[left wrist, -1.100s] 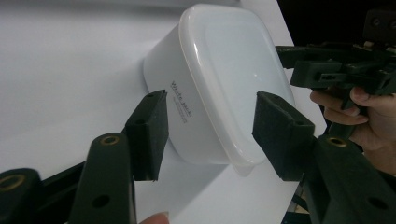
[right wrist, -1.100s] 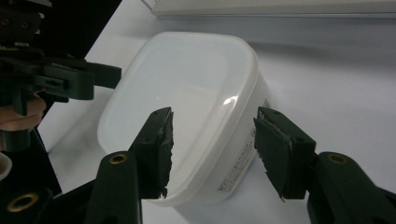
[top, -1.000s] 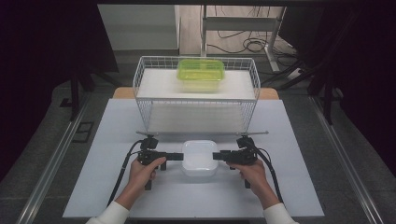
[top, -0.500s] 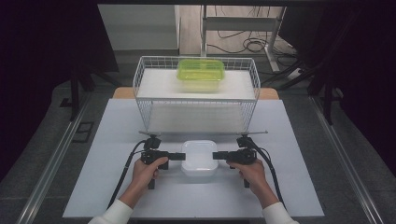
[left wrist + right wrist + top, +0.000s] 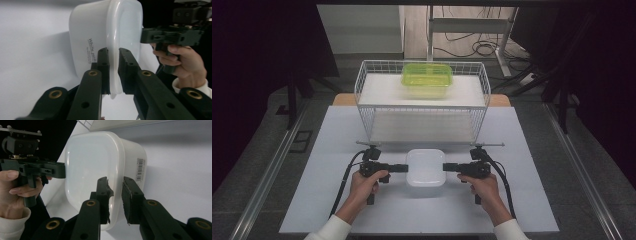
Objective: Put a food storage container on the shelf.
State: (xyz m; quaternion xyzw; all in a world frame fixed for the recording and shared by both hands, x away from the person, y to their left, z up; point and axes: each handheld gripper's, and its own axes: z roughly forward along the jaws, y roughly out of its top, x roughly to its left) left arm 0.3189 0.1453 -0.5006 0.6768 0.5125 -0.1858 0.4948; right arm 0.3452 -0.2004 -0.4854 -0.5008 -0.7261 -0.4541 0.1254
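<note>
The white box (image 5: pixel 425 168) sits on the tabletop (image 5: pixel 337 200) between the two grippers, each taking its lid rim from an opposite short side. The left gripper (image 5: pixel 113 72) has its fingers (image 5: pixel 103 67) clenched on the rim, one above the lip and one below. The right gripper (image 5: pixel 115 200) has been closing on its side of the rim; its fingers (image 5: pixel 103 195) straddle the lip, with a slight gap on one side.

To do this well, I would finish the right squeeze before any lift, then raise both hands together and level, so the thin lip does not slip or twist.

Beyond the fingers stands a wire basket (image 5: pixel 362 95) with a green box (image 5: pixel 427 77) on its shelf. The tabletop is pale and matt, the floor grey, and the room dark, with cables (image 5: pixel 472 47) at the back.
</note>
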